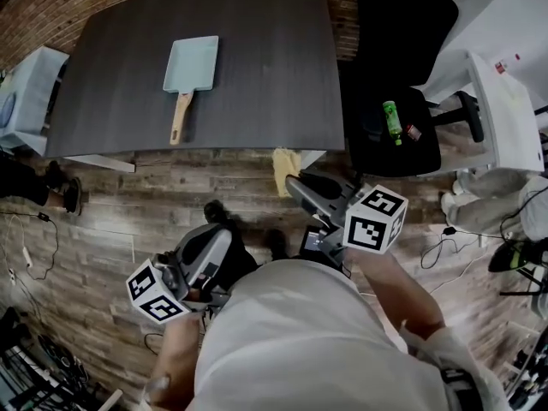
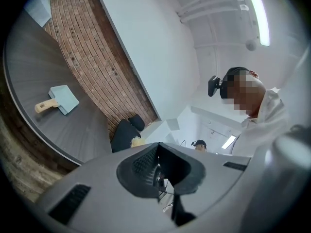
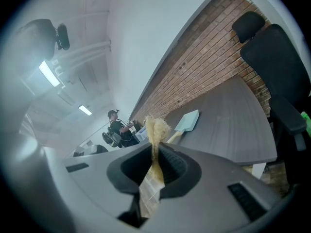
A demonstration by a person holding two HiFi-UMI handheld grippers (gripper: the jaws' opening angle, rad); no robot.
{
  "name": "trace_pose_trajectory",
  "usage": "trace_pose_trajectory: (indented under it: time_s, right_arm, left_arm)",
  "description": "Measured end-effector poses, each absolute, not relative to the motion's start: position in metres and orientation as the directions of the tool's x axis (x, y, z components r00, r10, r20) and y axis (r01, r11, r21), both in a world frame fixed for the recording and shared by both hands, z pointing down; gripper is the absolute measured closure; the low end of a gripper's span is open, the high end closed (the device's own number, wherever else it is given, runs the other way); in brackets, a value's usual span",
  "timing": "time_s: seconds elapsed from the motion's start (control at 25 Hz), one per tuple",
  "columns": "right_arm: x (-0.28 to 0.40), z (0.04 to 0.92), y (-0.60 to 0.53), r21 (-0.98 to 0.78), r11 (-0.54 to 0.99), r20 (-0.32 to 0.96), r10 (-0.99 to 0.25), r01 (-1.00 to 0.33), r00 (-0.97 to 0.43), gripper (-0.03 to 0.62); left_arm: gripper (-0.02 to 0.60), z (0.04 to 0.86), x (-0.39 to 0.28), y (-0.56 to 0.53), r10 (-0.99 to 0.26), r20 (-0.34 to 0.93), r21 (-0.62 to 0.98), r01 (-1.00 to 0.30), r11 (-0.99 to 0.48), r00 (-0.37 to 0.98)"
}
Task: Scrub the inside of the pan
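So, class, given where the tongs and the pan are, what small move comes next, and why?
Probably carry the right tongs forward to the pan: they grip the yellow scrubber, yet the pan lies untouched on the table, well ahead of them.

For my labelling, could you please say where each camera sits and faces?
Head view: on the head, steeply down at table and pan; torso shows.
Left gripper view: on left hand-held gripper, tilted up at wall; shut jaws.
Right gripper view: on right hand-held gripper, toward table; jaws shut on scrubber.
Shared: the pan.
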State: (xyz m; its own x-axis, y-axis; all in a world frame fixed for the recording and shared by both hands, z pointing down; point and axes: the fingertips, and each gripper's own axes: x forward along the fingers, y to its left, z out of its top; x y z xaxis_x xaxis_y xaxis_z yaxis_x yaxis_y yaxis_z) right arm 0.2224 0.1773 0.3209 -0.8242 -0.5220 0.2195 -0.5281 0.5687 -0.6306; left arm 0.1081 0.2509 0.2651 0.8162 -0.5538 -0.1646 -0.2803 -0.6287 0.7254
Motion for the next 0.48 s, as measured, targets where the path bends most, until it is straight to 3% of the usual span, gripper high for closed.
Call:
trace_pose_trajectory:
  time_s: [0.32,0.48]
  right_arm:
    - [0.206,0.327,0.139,-0.621,0.506,0.265,-0.583,-0.598,-0.768,0.551]
    - [0.185,0.332,0.115,-0.603,0.481,0.306,-0.597,-0.636,-0.742,0.551]
  left_arm:
    - [0.572,0.270,0.079,0.201,-0.502,-0.175,0.754,-0.213,-0.622,0.847]
    - [0.572,0.276,0.046,0.167,-0.517,-0.148,0.751,-0.244,-0.613,0.843]
